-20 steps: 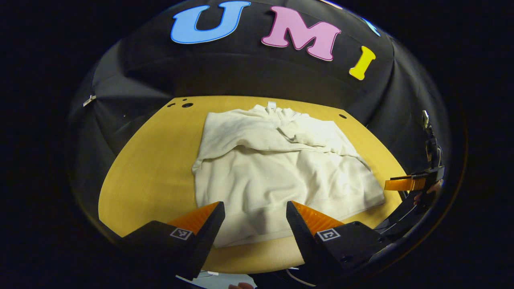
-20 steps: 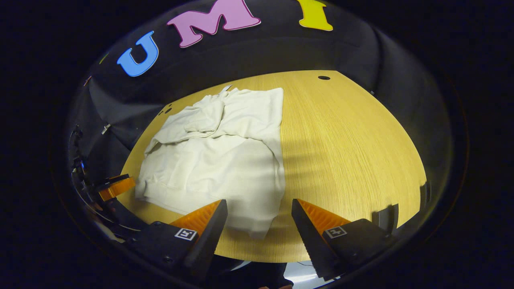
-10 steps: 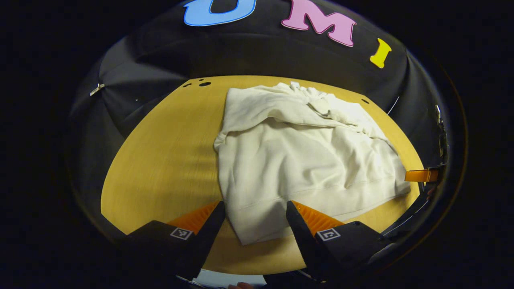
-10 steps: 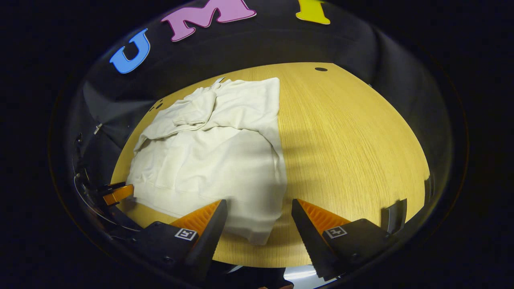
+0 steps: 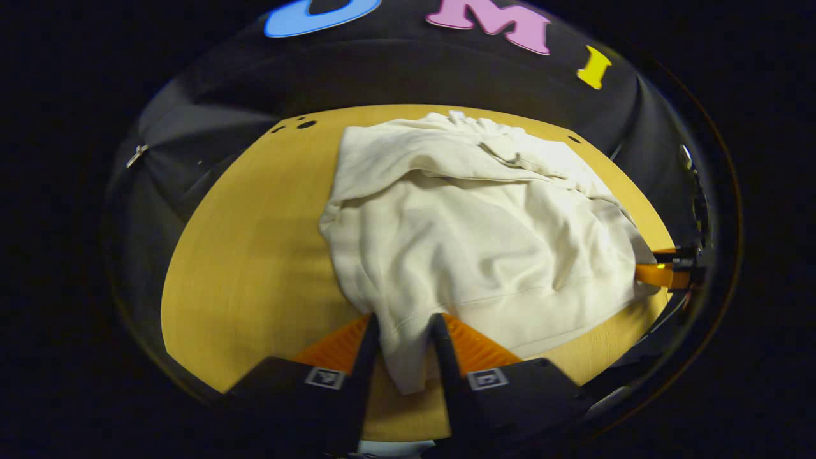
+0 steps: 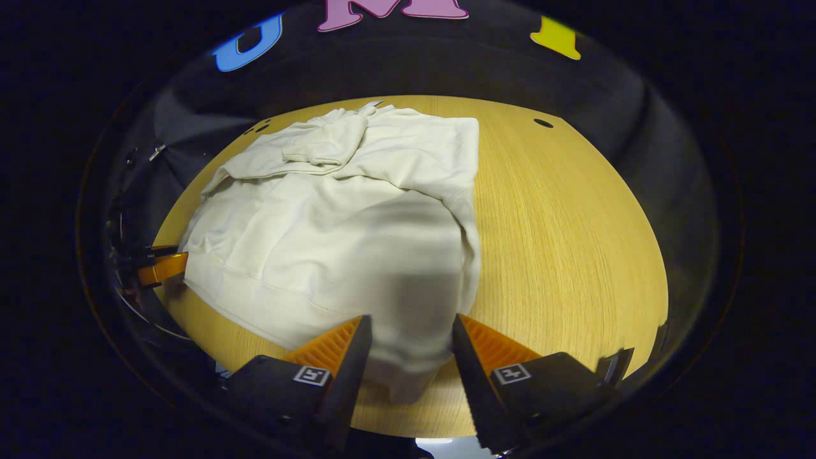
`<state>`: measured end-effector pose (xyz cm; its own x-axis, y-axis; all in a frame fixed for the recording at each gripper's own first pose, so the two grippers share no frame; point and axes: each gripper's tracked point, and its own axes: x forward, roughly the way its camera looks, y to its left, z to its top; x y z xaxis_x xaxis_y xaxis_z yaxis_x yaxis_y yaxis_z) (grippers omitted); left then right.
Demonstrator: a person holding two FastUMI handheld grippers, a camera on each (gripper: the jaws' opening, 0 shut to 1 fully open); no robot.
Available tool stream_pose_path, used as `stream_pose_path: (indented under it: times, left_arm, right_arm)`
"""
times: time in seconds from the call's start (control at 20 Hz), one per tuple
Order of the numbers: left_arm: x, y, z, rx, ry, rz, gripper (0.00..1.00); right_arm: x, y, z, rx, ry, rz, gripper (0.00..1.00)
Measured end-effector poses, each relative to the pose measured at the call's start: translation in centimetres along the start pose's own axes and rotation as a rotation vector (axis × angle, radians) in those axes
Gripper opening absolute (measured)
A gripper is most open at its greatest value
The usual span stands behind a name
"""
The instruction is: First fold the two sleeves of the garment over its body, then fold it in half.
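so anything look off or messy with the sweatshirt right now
Slightly. The sweatshirt lies rumpled on the table, and the folded sleeves sit bunched and crooked near the collar rather than flat. No damage visible.

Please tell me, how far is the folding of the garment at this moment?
Done: both sleeves already lie folded over the garment near its collar end. In hand: the left gripper has its jaws closed on one near hem corner; the right gripper straddles the other corner, its jaws not quite closed. Left: the fold in half, carrying the hem toward the collar across the table.
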<state>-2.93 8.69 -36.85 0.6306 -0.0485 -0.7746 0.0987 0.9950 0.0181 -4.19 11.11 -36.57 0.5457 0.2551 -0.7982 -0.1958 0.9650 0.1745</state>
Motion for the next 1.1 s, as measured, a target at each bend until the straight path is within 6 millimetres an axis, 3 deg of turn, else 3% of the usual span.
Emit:
stream_pose_path:
  times: [0.1, 0.15, 0.35, 0.6, 0.9, 1.1]
  left_arm:
    - [0.1, -0.1, 0.2, 0.007, 0.002, -0.012, 0.24]
    - [0.1, -0.1, 0.2, 0.0, 0.01, -0.018, 0.2]
    - [-0.5, -0.3, -0.3, -0.019, 0.069, -0.076, 0.13]
    - [-1.0, 0.8, 0.0, -0.08, 0.13, -0.129, 0.09]
    - [-3.2, 0.6, 2.5, -0.07, 0.131, -0.187, 0.08]
    - [-4.8, 1.0, 5.2, -0.085, 0.076, -0.214, 0.08]
  right_arm:
    - [0.1, 0.8, 0.2, -0.016, 0.027, 0.048, 0.18]
    - [0.1, 0.8, 0.0, -0.027, 0.035, 0.064, 0.12]
    - [-0.5, 0.5, -0.7, -0.015, 0.06, 0.094, 0.12]
    - [-1.5, 0.2, 0.3, 0.04, 0.076, 0.148, 0.12]
    - [-3.8, 1.0, 2.9, 0.05, 0.032, 0.215, 0.12]
    - [-5.3, 1.2, 5.8, 0.082, -0.044, 0.244, 0.12]
